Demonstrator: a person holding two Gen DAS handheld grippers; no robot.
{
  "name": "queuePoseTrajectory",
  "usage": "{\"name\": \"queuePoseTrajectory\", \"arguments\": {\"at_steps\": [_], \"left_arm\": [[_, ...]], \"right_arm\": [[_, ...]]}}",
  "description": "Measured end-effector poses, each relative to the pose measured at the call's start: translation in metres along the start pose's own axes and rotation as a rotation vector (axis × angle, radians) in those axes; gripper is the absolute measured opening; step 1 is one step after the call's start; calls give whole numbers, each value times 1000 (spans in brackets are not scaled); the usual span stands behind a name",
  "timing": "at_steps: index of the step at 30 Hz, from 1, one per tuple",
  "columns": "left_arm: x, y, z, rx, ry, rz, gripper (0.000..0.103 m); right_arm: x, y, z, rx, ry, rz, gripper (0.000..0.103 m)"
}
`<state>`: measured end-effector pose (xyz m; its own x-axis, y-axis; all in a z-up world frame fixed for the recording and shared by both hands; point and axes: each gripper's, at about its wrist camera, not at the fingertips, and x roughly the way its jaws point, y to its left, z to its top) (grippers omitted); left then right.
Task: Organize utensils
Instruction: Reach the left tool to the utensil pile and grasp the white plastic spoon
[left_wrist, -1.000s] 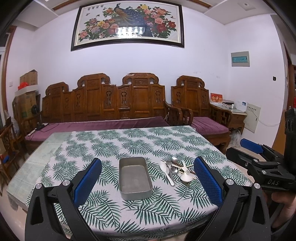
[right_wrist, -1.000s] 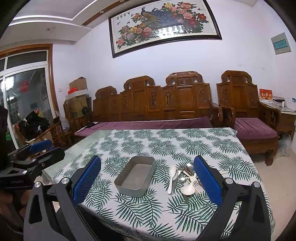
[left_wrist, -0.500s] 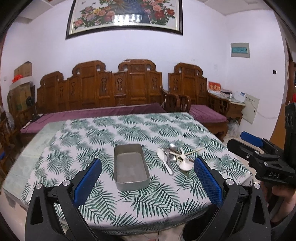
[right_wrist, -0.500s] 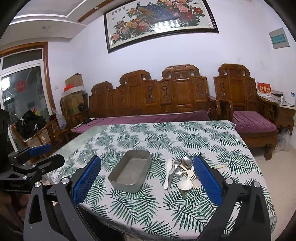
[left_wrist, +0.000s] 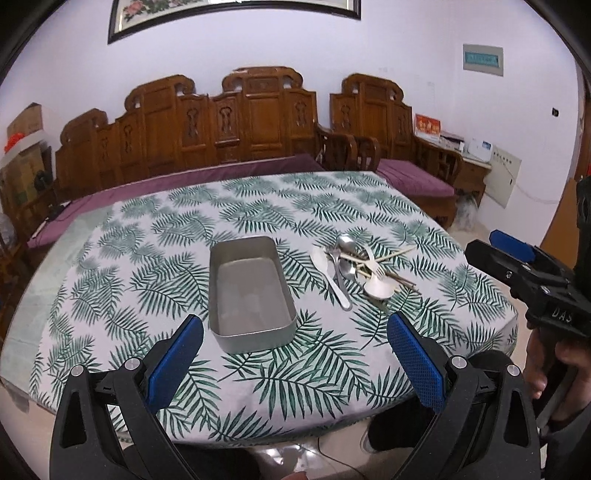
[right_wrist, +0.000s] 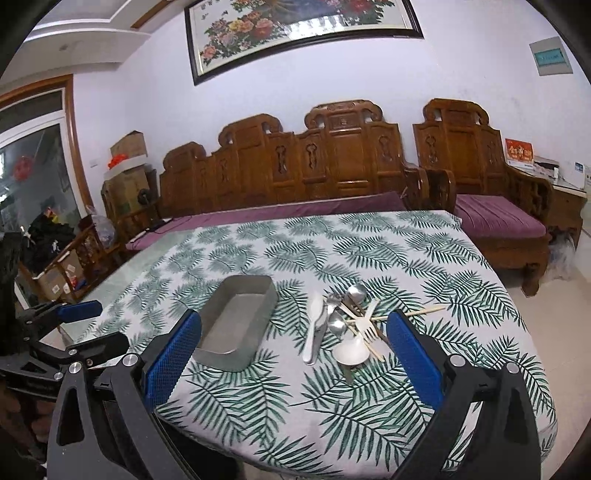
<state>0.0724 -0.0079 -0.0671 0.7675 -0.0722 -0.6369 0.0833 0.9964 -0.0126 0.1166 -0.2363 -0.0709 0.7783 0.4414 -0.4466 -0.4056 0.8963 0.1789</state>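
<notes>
**Both tongs apart, nothing held**

Left gripper (left_wrist: 295, 336) and right gripper (right_wrist: 294, 338) hover spread wide over near table edge. Utensil pile (left_wrist: 360, 267) lies right of empty metal tray (left_wrist: 248, 291) on leaf-print tablecloth (left_wrist: 147, 266), just beside it.

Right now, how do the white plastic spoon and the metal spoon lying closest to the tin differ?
The white plastic spoon is matte white with a broad, flat bowl; the metal spoon is shiny steel with a thin handle. The white plastic spoon lies nearer the metal tin, and the metal spoon reaches closer to the table's near edge. Both rest side by side on the leaf-print tablecloth, handles toward the camera, outside the tin.
</notes>
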Motion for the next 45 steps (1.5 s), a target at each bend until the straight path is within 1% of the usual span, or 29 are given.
{"name": "queuePoseTrajectory", "arguments": {"at_steps": [5,11,16,18,19,22,23,24,26,27,29,33,35,37,38,40,42,43,45], "left_arm": [[28,0,5,29,50,10,96],[62,1,16,59,93,-38,96],[88,-4,25,84,115,-56,96],[99,-8,29,92,121,-76,96],[105,-8,31,93,120,-83,96],[124,-13,37,99,128,-100,96],[129,-15,37,104,129,-103,95],[135,-18,38,110,131,-112,93],[149,-22,39,113,150,-132,81],[159,-24,39,110,170,-141,78],[176,-28,39,106,200,-152,63],[204,-37,38,100,244,-159,54],[220,-41,39,101,273,-148,45],[232,-46,39,111,287,-139,43],[240,-48,39,113,301,-128,41],[255,-50,39,100,335,-126,39],[268,-50,37,81,365,-120,36],[273,-50,37,74,379,-116,31],[284,-48,36,56,404,-105,30]], "right_arm": [[22,-14,-6,-2,25,-38,100],[54,-37,-10,-3,53,-95,100],[83,-59,-11,16,105,-87,100],[94,-65,-10,17,122,-88,100],[100,-69,-10,19,133,-88,99],[118,-81,-9,24,164,-79,86],[122,-84,-9,28,170,-78,85],[128,-88,-10,33,178,-79,82],[139,-94,-8,41,194,-82,77],[145,-97,-8,42,201,-83,75],[154,-101,-8,36,212,-88,71],[177,-116,-15,49,249,-89,58],[186,-124,-23,63,270,-78,55],[192,-128,-30,75,289,-73,51],[195,-130,-33,80,300,-72,51],[198,-132,-37,88,311,-70,51],[198,-132,-37,94,304,-64,51],[198,-132,-36,97,301,-58,51],[196,-132,-35,102,294,-48,51]]}}
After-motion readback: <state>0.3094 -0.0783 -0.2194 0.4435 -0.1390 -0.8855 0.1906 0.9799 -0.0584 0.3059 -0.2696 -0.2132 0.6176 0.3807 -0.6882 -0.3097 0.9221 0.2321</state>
